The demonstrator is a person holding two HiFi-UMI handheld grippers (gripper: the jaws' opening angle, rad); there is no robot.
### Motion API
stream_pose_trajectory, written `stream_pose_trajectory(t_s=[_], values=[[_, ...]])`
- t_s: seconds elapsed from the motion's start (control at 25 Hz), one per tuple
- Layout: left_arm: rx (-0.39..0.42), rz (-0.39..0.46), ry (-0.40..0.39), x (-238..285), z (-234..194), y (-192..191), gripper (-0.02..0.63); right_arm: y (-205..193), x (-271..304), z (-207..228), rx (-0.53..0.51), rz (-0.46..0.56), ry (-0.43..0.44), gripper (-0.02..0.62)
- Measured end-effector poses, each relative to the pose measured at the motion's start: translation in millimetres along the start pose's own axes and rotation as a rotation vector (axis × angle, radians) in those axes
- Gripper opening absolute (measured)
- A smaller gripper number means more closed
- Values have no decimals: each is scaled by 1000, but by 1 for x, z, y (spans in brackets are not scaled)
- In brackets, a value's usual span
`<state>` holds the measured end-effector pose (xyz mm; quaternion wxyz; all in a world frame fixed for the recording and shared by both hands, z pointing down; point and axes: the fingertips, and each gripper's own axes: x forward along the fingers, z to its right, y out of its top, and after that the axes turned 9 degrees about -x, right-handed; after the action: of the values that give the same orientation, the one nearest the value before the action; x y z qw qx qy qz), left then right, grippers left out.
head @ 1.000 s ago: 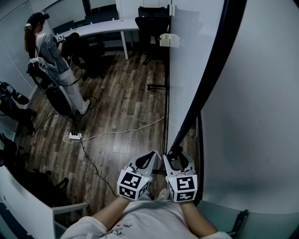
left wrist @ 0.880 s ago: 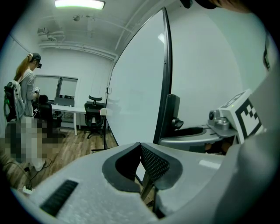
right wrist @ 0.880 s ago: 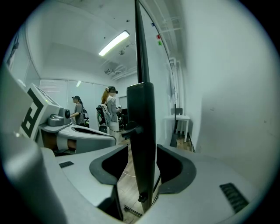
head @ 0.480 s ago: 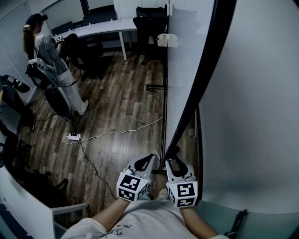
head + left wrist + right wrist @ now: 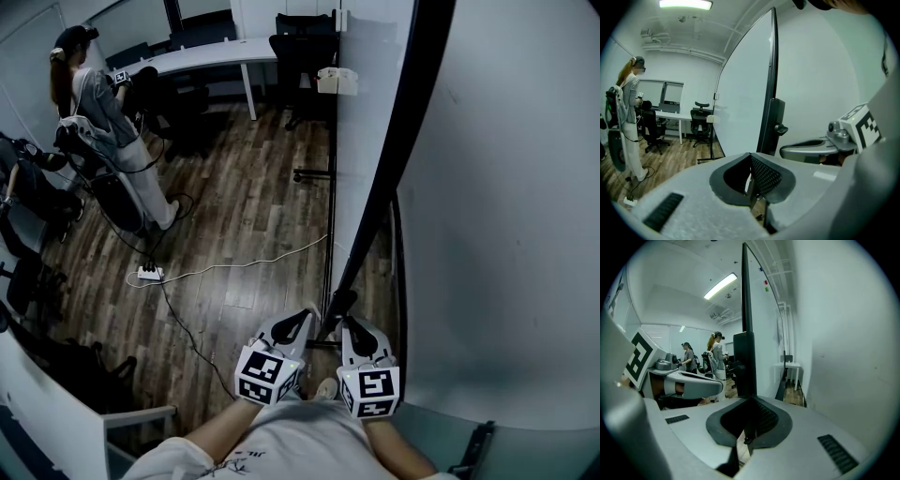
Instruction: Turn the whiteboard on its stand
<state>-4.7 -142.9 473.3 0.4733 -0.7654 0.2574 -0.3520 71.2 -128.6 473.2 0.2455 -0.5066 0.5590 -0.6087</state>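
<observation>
The whiteboard (image 5: pixel 370 141) stands edge-on to me, its black frame edge (image 5: pixel 405 141) running down to my hands. My right gripper (image 5: pixel 344 305) is at the lower end of that edge, its jaws shut on it. In the right gripper view the frame edge (image 5: pixel 745 333) drops straight into the right gripper (image 5: pixel 746 420). My left gripper (image 5: pixel 305 316) hangs just left of the frame, shut with nothing in it. In the left gripper view the left gripper (image 5: pixel 751 177) points at the frame (image 5: pixel 771 93), with the board face (image 5: pixel 740 108) to its left.
A grey wall (image 5: pixel 506 206) stands close on the right, with a narrow strip of floor (image 5: pixel 384 267) between it and the board. The stand's foot (image 5: pixel 314 175) sticks out left. A power strip (image 5: pixel 150 273) with cable lies on the wood floor. A person (image 5: pixel 98 103), desk (image 5: pixel 206 54) and chairs (image 5: pixel 305 42) are far off.
The right gripper's jaws have gone from wide apart to shut on the frame edge. The left gripper has stayed in place. A figure at the far left edge has shifted.
</observation>
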Motion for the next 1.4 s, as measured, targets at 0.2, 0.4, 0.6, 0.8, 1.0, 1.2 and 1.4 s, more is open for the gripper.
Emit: stream_pose_trajectory(t_s=[0.2,0.4,0.6,0.8,1.0,1.2,1.4], values=[[-10,4,-3,0,5,-1,11,-1,-2,0,14,-2,23,8],[-7,3,1,1,6,-1,11,-1,-1,1,13,1,38,7],[-5,11,1,-3,9,-2,11,-3,-5,-1,3,3,36,6],[-5,9,0,-3,10,-5,11,-5,-5,0,4,4,38,6],[-6,6,-1,-6,12,-4,11,-3,-7,-3,7,0,43,6],[-9,5,4,-6,9,-3,11,-2,-5,-2,8,3,43,6],[-8,8,1,-13,8,-8,11,-4,-9,-7,8,7,34,6]])
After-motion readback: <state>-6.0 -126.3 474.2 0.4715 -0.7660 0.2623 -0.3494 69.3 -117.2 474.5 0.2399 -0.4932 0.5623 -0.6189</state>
